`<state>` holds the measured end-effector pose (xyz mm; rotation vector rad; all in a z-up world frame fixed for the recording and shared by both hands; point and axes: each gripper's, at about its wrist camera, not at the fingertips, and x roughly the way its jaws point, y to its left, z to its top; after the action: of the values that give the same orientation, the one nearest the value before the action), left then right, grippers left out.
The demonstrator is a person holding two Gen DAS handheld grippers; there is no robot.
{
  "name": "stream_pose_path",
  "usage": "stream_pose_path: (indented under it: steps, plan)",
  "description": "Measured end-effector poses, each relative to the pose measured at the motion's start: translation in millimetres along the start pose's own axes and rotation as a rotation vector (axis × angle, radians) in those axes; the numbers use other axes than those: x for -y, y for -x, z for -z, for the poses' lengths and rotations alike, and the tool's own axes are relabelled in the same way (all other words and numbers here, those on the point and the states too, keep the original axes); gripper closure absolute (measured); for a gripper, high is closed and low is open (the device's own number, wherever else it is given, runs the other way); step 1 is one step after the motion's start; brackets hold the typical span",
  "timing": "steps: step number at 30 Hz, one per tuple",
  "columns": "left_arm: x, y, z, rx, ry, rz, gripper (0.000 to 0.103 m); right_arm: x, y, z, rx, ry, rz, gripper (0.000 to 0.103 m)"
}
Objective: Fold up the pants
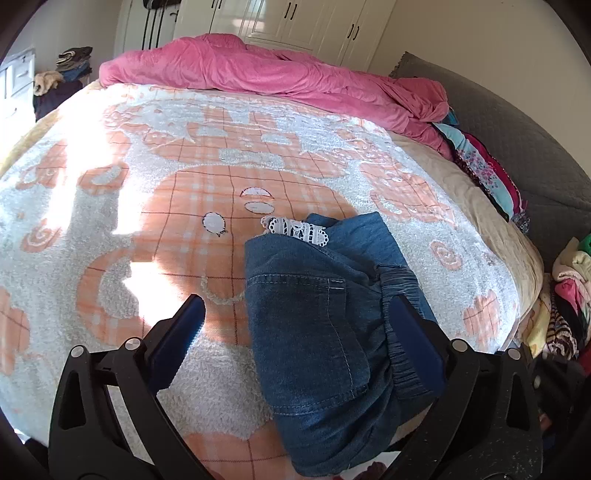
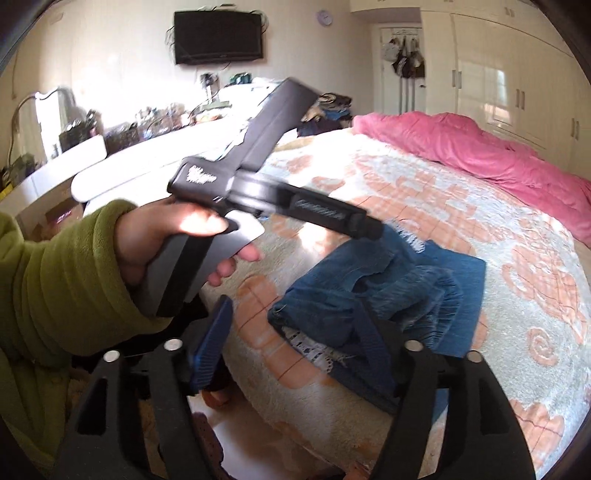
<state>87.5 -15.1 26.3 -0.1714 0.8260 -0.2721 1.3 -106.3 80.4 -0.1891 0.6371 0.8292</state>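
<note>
Left gripper point(image 1: 299, 314) jaws apart, folded denim pants point(image 1: 325, 317) lying between them toward three o'clock, right gripper point(image 2: 295, 332) jaws apart over the pants' near edge, peach-and-white blanket point(image 1: 129, 206) on the bed, pink duvet point(image 1: 258, 74) at twelve o'clock, white wardrobes point(image 1: 295, 26) behind

One pair of denim pants point(image 1: 325, 317), one pink duvet point(image 1: 266, 74) far, one patterned blanket point(image 1: 147, 177), two claws: left claw point(image 1: 299, 325), right claw point(image 2: 295, 332)

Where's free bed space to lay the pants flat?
Free: the blanket left of the pants, up to the pink duvet. Crowded: right edge, beside the clothes pile, and the near edge where both grippers hover.
</note>
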Motion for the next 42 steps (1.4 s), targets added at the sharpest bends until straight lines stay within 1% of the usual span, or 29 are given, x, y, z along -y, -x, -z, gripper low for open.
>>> stream_pose_path:
  steps: [3, 7, 8, 9, 10, 13, 18, 20, 23, 26, 33, 42]
  plan:
    - [1.9, 6.4, 0.4, 0.012, -0.001, 0.003, 0.01, 9.9, 7.3, -0.9, 0.023, -0.042, 0.019, 0.032]
    - [4.0, 14.4, 0.1, 0.026, 0.0, 0.002, 0.01, 24.4, 15.2, -2.3, 0.041, -0.083, 0.077, 0.032]
    - [4.4, 16.7, 0.1, 0.031, 0.0, -0.003, 0.01, 28.0, 17.4, -2.3, 0.047, -0.095, 0.092, 0.03]
    - [4.7, 18.4, 0.1, 0.035, 0.0, -0.005, 0.01, 32.6, 18.7, -1.8, 0.051, -0.105, 0.099, 0.023]
    - [5.1, 20.3, 0.1, 0.038, -0.001, -0.004, 0.01, 37.2, 21.0, -1.5, 0.059, -0.121, 0.11, 0.019]
    - [7.3, 24.9, 0.6, 0.046, -0.006, -0.012, 0.01, 46.5, 26.2, -1.3, 0.074, -0.152, 0.143, 0.019]
    - [8.5, 29.7, 4.1, 0.048, -0.011, -0.015, 0.01, 64.2, 29.4, -0.9, 0.073, -0.191, 0.196, 0.018]
    - [7.6, 31.2, 5.5, 0.049, -0.009, -0.017, 0.01, 70.5, 29.9, -1.1, 0.069, -0.204, 0.233, 0.012]
    - [6.4, 33.2, 7.5, 0.053, -0.007, -0.026, 0.01, 77.1, 30.5, -1.7, 0.062, -0.201, 0.299, 0.011]
    - [2.7, 35.3, 10.9, 0.055, -0.005, -0.044, 0.01, 82.7, 30.3, -1.5, 0.06, -0.211, 0.319, 0.011]
    - [0.3, 30.6, 16.5, 0.032, -0.004, -0.05, 0.01, 100.7, 25.0, -2.9, 0.048, -0.254, 0.355, 0.011]
    - [5.3, 12.3, 19.4, -0.003, -0.015, -0.056, 0.01, 124.0, 0.7, 9.0, -0.036, -0.331, 0.373, 0.011]
